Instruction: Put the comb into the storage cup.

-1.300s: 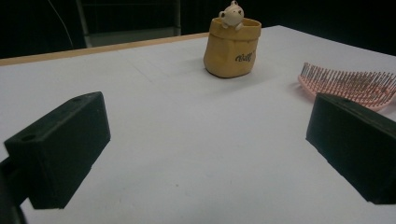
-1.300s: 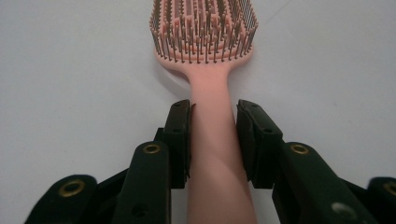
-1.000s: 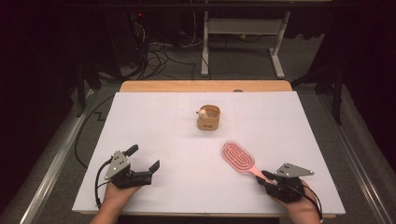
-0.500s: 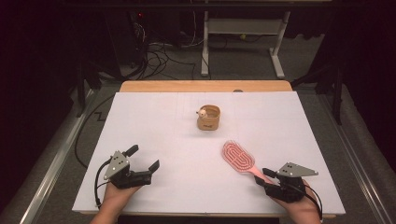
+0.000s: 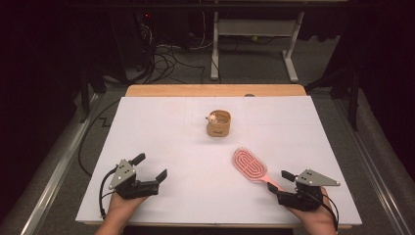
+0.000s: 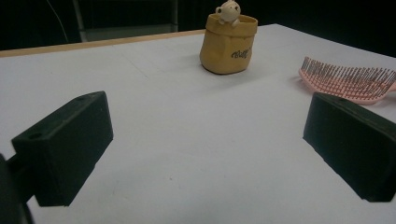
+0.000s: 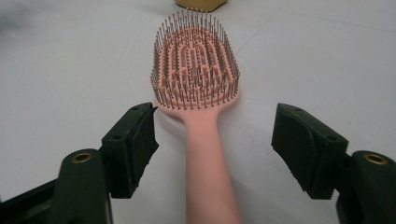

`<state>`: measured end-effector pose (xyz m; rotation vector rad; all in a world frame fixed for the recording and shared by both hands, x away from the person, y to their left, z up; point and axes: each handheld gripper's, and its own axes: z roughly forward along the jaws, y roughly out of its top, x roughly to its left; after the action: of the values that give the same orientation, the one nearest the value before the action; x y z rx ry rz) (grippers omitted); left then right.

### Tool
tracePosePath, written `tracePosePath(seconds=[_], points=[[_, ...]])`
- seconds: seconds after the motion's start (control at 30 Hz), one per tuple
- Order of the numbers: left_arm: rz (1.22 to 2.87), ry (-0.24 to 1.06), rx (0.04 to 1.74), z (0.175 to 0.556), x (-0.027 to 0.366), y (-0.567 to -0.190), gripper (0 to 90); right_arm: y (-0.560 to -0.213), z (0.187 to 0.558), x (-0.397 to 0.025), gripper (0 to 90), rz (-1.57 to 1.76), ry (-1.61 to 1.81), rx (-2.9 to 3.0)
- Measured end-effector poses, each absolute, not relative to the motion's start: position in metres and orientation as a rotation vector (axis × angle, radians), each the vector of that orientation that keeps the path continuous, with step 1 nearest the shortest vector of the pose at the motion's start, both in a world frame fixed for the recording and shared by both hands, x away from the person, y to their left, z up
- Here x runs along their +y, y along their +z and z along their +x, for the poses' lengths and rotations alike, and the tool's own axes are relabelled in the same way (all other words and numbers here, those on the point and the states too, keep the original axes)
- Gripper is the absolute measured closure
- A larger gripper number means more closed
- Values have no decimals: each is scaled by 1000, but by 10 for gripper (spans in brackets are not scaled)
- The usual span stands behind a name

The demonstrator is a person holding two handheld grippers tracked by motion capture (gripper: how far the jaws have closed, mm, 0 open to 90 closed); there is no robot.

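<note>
The desk [image 5: 161, 132] carries a white top with a strip of bare wood along its far edge. 2 things lie on it.

Item 1 — a small tan pouch [image 5: 219, 123] stands upright near the middle of the far half, open at the top. A small pale figure [image 5: 212, 117] sits on its rim. In the left gripper view the pouch [image 6: 228, 43] shows dark lettering on its side, too small to read.

Item 2 — a pink hairbrush [image 5: 250, 166] lies flat in the near right part of the desk, bristles up, head toward the pouch and handle toward the near right corner. It is well apart from the pouch.

Left gripper [image 5: 149, 166]: held in a hand [image 5: 120, 208] by the near edge, toward the near left corner. Its 2 jaws stand wide apart with nothing but bare white surface between them. In its own view the brush head [image 6: 348, 79] is seen beyond the right-hand jaw.

Right gripper [image 5: 279, 181]: held in a hand [image 5: 318, 220] by the near edge, toward the near right corner. Its jaws are spread wide, 1 on each side of the brush handle [image 7: 208, 168]. Neither jaw touches the handle; a clear gap shows on both sides. The gripper has hold of nothing.
</note>
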<state>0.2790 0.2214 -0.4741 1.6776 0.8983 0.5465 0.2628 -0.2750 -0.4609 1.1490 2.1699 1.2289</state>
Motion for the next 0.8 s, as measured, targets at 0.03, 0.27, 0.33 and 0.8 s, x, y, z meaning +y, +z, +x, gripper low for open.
tracePosePath(seconds=[0.03, 0.27, 0.33, 0.8], points=[[1676, 546, 901, 279, 222, -474, 22, -461, 263, -275, 273, 1153, 1228, 2167], [1685, 538, 901, 280, 221, -474, 24, -460, 264, -275, 157, 1166, 1236, 2118], [1688, 536, 901, 280, 222, -474, 24, -459, 264, -276, 136, 1163, 1244, 2105], [1692, 565, 889, 280, 219, -472, 12, -457, 268, -272, 2, 1151, 1251, 2066]])
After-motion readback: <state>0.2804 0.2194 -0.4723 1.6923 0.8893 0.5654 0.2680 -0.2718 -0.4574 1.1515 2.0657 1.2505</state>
